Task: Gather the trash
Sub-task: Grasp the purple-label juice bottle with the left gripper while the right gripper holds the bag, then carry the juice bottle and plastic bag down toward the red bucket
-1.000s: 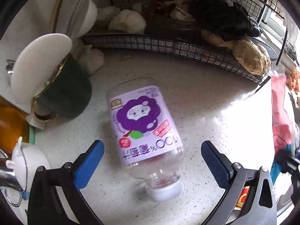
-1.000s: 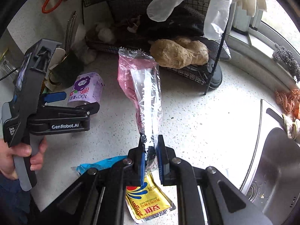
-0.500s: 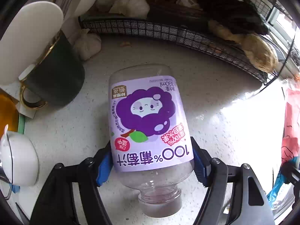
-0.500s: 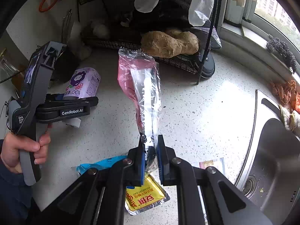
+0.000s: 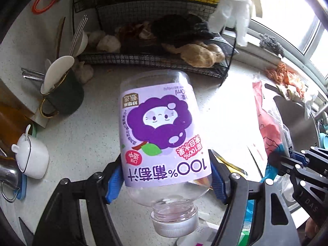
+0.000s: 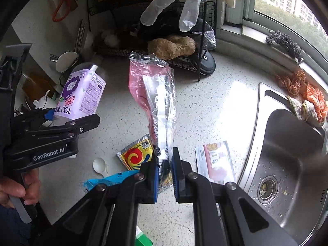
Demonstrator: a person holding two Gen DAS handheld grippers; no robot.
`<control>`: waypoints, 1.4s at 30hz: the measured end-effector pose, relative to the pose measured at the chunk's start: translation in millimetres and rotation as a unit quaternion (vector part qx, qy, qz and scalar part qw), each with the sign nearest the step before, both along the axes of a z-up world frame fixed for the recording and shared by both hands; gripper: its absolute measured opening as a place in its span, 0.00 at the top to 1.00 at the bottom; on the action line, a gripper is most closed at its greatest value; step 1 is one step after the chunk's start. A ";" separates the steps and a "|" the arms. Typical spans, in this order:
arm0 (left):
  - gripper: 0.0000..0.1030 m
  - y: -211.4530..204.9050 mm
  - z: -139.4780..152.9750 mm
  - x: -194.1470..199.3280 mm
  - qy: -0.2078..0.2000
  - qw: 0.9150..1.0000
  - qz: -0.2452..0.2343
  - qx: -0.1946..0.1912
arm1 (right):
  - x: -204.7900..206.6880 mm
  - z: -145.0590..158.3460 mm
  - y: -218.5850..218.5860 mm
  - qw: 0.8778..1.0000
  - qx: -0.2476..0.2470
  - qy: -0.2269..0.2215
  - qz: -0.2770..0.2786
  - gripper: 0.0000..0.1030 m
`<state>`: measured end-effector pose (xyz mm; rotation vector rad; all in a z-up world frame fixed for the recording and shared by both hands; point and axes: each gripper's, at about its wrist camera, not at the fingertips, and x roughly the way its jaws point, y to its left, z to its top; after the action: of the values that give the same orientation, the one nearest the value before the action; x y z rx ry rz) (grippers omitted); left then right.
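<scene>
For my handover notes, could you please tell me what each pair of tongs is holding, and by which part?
The left tongs grip the juice bottle across its lower label, near the neck. The right tongs pinch the pink wrapper at its bottom end.

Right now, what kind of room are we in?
Most likely a home kitchen. There is a steel sink set in a speckled counter, a wire rack holding ginger, and a mug full of spoons.
</scene>
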<state>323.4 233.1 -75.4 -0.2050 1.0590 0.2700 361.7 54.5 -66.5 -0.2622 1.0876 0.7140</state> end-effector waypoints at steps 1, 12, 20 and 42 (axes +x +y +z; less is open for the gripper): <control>0.32 -9.8 -1.3 -1.4 0.000 1.000 -0.003 -0.002 | -4.3 2.8 -7.2 1.000 0.002 0.001 -0.004 0.90; 0.32 -129.9 47.1 -77.4 -0.040 0.997 -0.051 0.046 | -76.7 29.0 -98.7 0.999 0.035 -0.027 -0.013 0.91; 0.32 -220.5 49.4 -130.7 -0.051 0.994 -0.085 0.048 | -150.9 36.8 -177.4 0.997 0.044 -0.043 -0.037 0.91; 0.32 -379.2 -41.4 -242.4 0.014 0.984 -0.176 0.006 | -267.8 -46.7 -306.3 0.994 0.006 0.013 -0.106 0.90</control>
<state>81.0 -146.2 -116.7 -0.0010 1.1012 -0.0407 93.9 -251.7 -113.2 -0.1248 1.1161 0.5339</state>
